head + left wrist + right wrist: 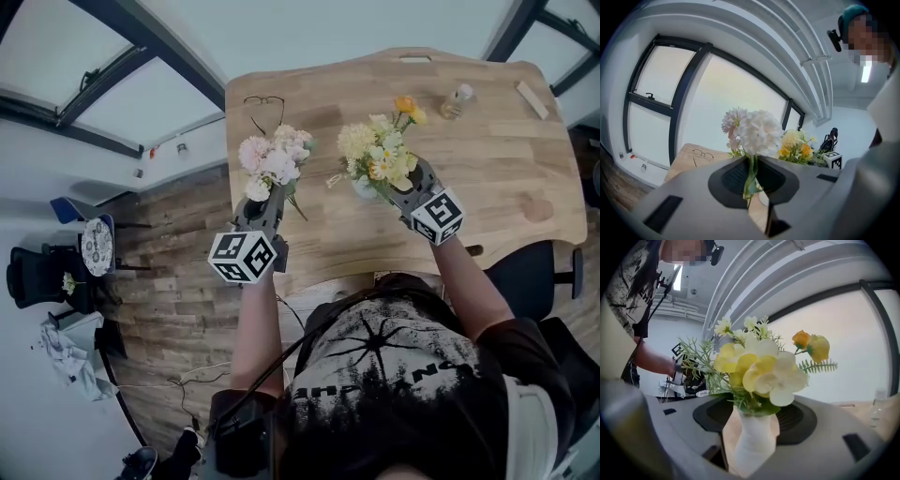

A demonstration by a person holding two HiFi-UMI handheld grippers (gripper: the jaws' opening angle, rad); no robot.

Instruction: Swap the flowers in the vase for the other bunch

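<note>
A pink and white bunch of flowers point(272, 159) stands upright over the table's left part, its green stems pinched in my left gripper point(265, 202), which is shut on them. In the left gripper view the stem point(751, 174) runs down between the closed jaws, with the blooms point(757, 131) above. A white vase point(752, 441) holding the yellow bunch point(759, 366) stands between the jaws of my right gripper point(752, 427), which is open, with wood showing on either side of the vase's neck. From the head view, the vase point(364, 187) sits near the table's front edge under the yellow flowers point(380, 155).
On the wooden table point(487, 141) lie a pair of glasses point(265, 101) at the back left, a small clear bottle point(457, 101) and a wooden block point(532, 98) at the back right. A dark chair point(534, 281) stands by the front right edge.
</note>
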